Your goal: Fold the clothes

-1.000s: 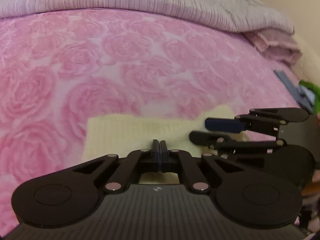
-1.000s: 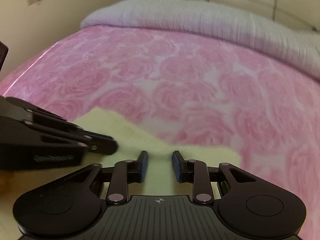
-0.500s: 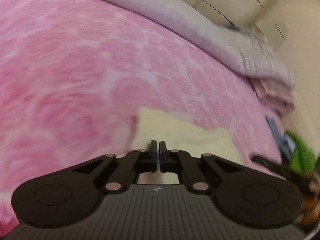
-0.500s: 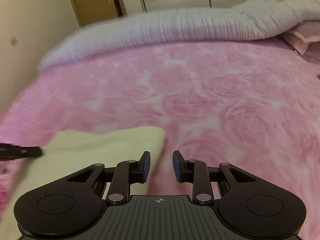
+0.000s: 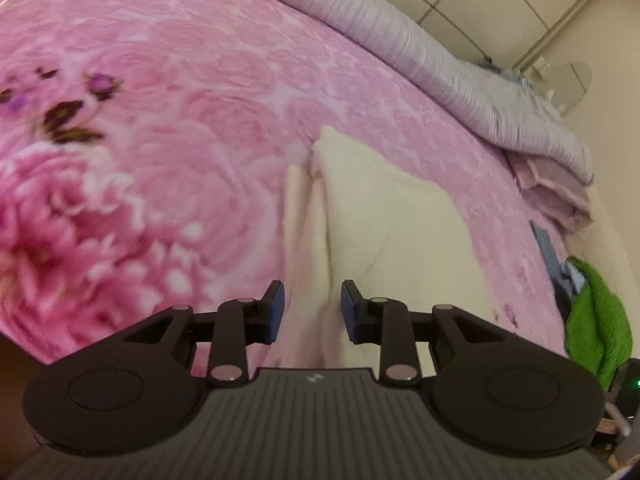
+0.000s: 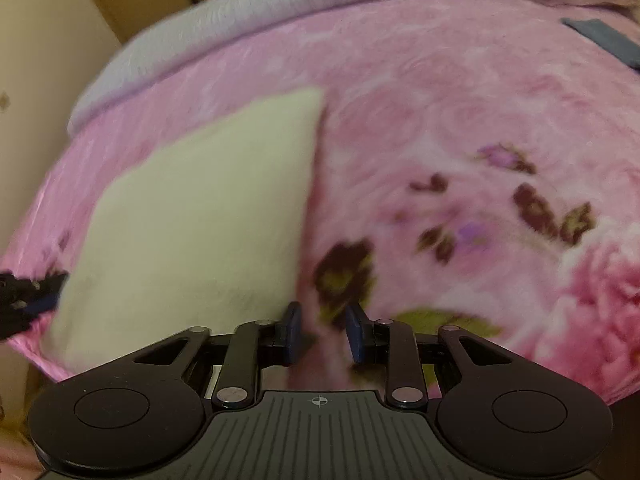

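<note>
A folded cream garment (image 5: 384, 220) lies on the pink rose blanket (image 5: 160, 140), with a lower layer showing along its left edge. My left gripper (image 5: 312, 308) hovers over the garment's near edge; its jaws are opening, the cloth's fold line runs under the gap, and the pads do not press on it. In the right wrist view the cream garment (image 6: 200, 220) fills the left half. My right gripper (image 6: 323, 332) is open just right of its edge, over the bare blanket (image 6: 460, 120), nothing between its fingers. The left gripper (image 6: 24, 300) shows as a dark blur at the garment's far left side.
A grey ribbed duvet (image 5: 440, 72) is bunched along the far side of the bed. A folded pink towel (image 5: 552, 196), a blue cloth (image 5: 548, 248) and a green garment (image 5: 596, 320) sit at the right edge. Wardrobe doors stand behind.
The left jaws, shut before, now stand apart. Both grippers have swept sideways and rolled, so the garment now looks turned. The right gripper has left the left wrist view.
</note>
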